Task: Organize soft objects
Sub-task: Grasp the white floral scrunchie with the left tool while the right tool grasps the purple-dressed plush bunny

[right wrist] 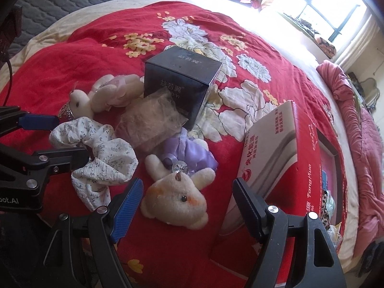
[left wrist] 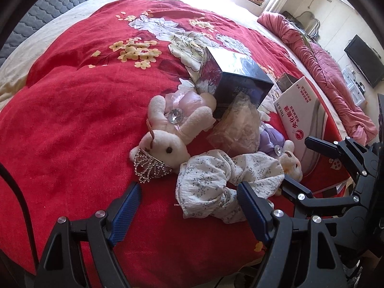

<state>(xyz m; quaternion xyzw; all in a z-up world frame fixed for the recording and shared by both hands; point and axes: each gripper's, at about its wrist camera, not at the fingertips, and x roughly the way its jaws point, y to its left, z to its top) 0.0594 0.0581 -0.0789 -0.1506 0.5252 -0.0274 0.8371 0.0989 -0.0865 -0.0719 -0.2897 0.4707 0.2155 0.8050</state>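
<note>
Nearby, purple-dressed plush bunny (right wrist: 178, 187) lies lengthwise, head toward open right gripper (right wrist: 187, 206).

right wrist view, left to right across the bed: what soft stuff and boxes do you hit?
floral scrunchie → purple-dress plush bunny → red and white box. The dark box, the clear bag and the pink-dress bunny lie farther back and overlap these in x.
</note>
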